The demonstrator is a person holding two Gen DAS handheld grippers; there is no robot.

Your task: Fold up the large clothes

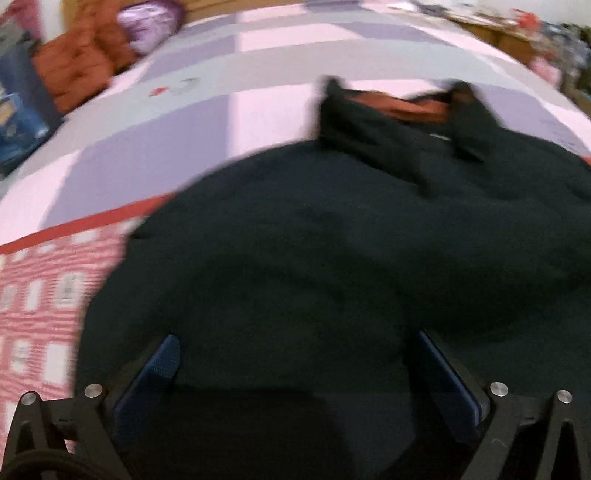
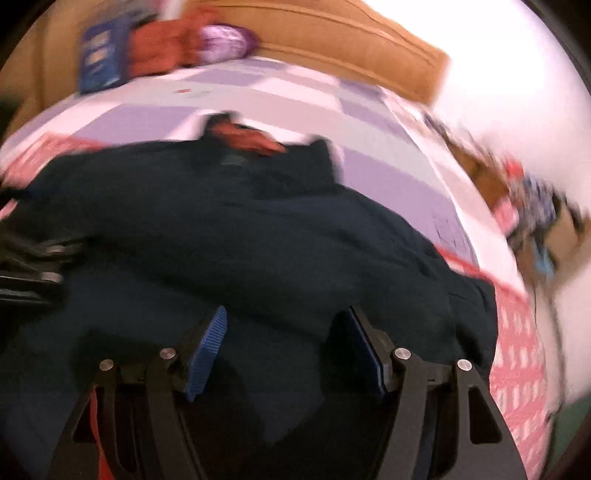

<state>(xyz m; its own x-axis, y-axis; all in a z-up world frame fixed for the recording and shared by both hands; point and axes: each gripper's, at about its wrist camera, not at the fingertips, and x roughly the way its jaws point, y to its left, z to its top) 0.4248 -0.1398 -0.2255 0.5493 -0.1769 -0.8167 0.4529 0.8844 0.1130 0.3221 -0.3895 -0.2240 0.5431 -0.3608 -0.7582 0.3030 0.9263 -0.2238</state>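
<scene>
Now, from the left wrist, a dark jacket (image 1: 332, 258) lies spread on the bed (image 1: 207, 122), with its collar (image 1: 399, 125) at the far end and an orange-brown lining visible inside the collar. The jacket covers most of the near part of the bed, over a purple and pink checked sheet and a red patterned cover (image 1: 40, 295) at the left. The left gripper (image 1: 297, 350) is just above the near part of the jacket, with its two blue pads (image 1: 162, 365) set wide apart and no cloth pinched between them; the picture is blurred. At the far left of the bed there are an orange cushion (image 1: 77, 66), a purple bag (image 1: 151, 26) beside it and a blue box (image 1: 22, 110); what the bag and box hold I cannot tell. From the right wrist, the same jacket (image 2: 240, 229) fills the middle, collar (image 2: 258, 147) far away, and its right edge lies on the red patterned cover (image 2: 517, 350). The right gripper (image 2: 286, 325) is over the near cloth, its blue pads (image 2: 207, 354) apart and holding nothing. The left gripper (image 2: 33, 266) shows at the left edge, against the jacket. Behind the bed stands a brown headboard (image 2: 351, 40), with the cushion (image 2: 162, 44), bag (image 2: 225, 40) and box (image 2: 101, 55) near it. A blurred heap of coloured things (image 2: 532, 210) lies at the right.
</scene>
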